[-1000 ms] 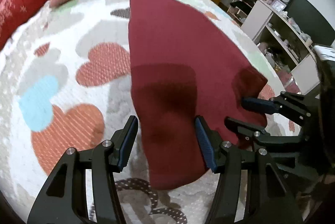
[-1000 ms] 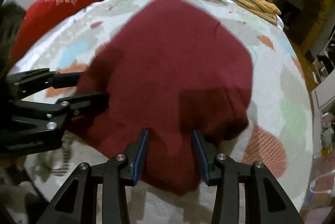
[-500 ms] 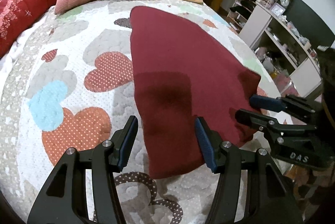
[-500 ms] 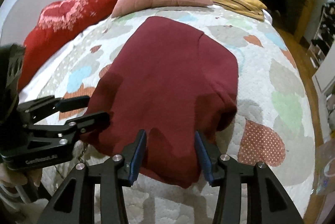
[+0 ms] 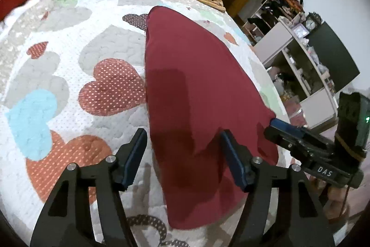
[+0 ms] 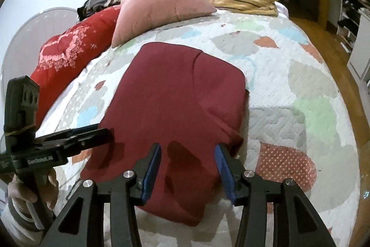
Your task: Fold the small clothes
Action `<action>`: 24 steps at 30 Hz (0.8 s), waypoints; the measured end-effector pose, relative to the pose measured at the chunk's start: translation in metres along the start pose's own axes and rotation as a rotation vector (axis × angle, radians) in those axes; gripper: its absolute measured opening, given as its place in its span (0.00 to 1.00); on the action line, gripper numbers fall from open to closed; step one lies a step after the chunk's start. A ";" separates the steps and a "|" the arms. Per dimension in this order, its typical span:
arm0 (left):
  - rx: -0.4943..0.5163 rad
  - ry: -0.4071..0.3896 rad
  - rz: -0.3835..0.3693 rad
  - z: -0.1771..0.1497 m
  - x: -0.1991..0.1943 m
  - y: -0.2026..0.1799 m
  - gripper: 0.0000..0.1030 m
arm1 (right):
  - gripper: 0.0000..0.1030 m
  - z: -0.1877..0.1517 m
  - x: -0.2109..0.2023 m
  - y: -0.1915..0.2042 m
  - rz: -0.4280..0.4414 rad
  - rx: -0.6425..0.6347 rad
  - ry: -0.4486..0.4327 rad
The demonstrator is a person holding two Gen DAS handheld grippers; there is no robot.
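The dark red knit garment (image 6: 175, 106) lies flat on the heart-patterned white quilt (image 6: 300, 89), folded into a rough rectangle running from 12 to 6 o'clock in the right wrist view, below the pink cushion (image 6: 161, 9). Since a second ago both grippers have lifted back from it: the left gripper (image 5: 182, 157) has just been opening, its jaws standing apart over the near hem with no cloth pinched, and the right gripper (image 6: 188, 168) likewise hangs parted and empty. That reads as a fold just released; the next crease probably follows.
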State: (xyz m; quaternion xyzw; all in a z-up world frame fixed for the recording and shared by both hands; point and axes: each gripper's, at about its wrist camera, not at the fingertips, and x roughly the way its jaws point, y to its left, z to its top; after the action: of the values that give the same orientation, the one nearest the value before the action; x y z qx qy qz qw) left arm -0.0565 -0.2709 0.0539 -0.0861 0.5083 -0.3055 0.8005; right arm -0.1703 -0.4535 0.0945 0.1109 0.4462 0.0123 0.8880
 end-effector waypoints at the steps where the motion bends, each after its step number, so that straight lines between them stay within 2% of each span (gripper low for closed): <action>1: -0.007 0.007 -0.012 0.001 0.002 0.001 0.64 | 0.45 0.001 0.001 -0.002 -0.003 0.008 0.001; 4: -0.012 0.018 -0.036 0.003 0.007 0.004 0.69 | 0.46 0.003 -0.008 -0.006 -0.002 0.034 -0.041; 5: -0.007 0.017 -0.037 0.004 0.008 0.004 0.69 | 0.50 0.004 -0.011 -0.009 -0.007 0.043 -0.063; 6: 0.000 0.017 -0.040 0.005 0.011 0.003 0.69 | 0.65 0.004 -0.013 -0.014 -0.034 0.058 -0.090; 7: 0.003 0.020 -0.042 0.006 0.013 0.002 0.71 | 0.74 0.005 -0.012 -0.020 -0.059 0.077 -0.110; 8: 0.004 0.022 -0.045 0.008 0.015 0.002 0.72 | 0.74 0.005 -0.009 -0.025 -0.065 0.095 -0.115; 12: -0.028 0.057 -0.086 0.011 0.030 0.008 0.74 | 0.74 0.008 0.025 -0.047 0.079 0.187 -0.048; 15: -0.062 0.075 -0.127 0.011 0.037 0.013 0.74 | 0.74 0.007 0.048 -0.048 0.164 0.209 -0.024; 17: -0.045 0.068 -0.129 0.009 0.037 0.012 0.74 | 0.70 0.007 0.059 -0.046 0.194 0.222 -0.020; 18: -0.034 0.066 -0.122 0.008 0.036 0.011 0.73 | 0.63 0.007 0.062 -0.043 0.206 0.225 -0.025; 20: -0.009 0.054 -0.102 0.004 0.028 0.007 0.69 | 0.53 0.008 0.059 -0.033 0.183 0.204 -0.027; 22: 0.009 0.040 -0.090 0.002 0.019 0.005 0.64 | 0.38 0.012 0.050 -0.020 0.147 0.156 -0.040; 24: 0.006 0.030 -0.095 -0.003 0.004 0.006 0.64 | 0.35 0.014 0.038 -0.008 0.137 0.118 -0.054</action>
State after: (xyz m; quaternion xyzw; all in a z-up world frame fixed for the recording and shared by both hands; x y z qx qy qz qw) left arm -0.0552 -0.2676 0.0470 -0.1032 0.5148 -0.3457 0.7777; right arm -0.1365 -0.4597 0.0709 0.1936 0.4135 0.0435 0.8886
